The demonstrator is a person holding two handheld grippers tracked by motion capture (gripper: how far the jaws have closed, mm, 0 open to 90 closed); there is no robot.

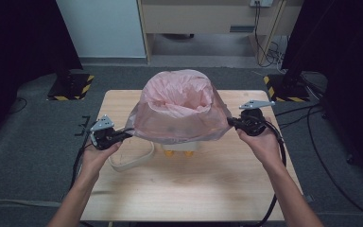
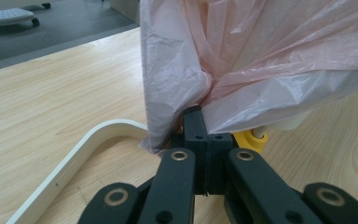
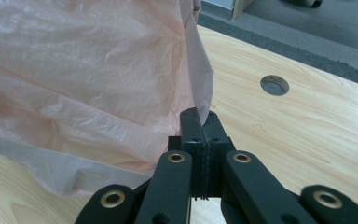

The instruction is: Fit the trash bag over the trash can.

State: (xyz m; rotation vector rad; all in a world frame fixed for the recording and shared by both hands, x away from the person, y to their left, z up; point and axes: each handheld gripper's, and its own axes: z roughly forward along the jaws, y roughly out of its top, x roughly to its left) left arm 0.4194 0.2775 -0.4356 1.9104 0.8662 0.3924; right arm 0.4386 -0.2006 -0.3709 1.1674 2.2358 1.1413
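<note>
A thin pink plastic bag [image 1: 179,106] is draped over a small white bin [image 1: 182,146] with yellow feet [image 1: 178,153] at the middle of the wooden table [image 1: 194,189]. My left gripper [image 1: 123,135] is shut on the bag's left edge [image 2: 186,100], with the film bunched between its pads. My right gripper [image 1: 231,122] is shut on the bag's right edge [image 3: 200,93]. The bag's hem is stretched out between the two grippers, and its open mouth faces up. A yellow foot [image 2: 249,140] of the bin peeks out under the film in the left gripper view.
A white curved ring [image 1: 132,161] lies flat on the table just left of the bin, also seen as white curved ring [image 2: 74,158]. A round hole [image 3: 274,85] is cut in the tabletop near the right gripper. Black stands with striped bases [image 1: 71,85] flank the table's far side.
</note>
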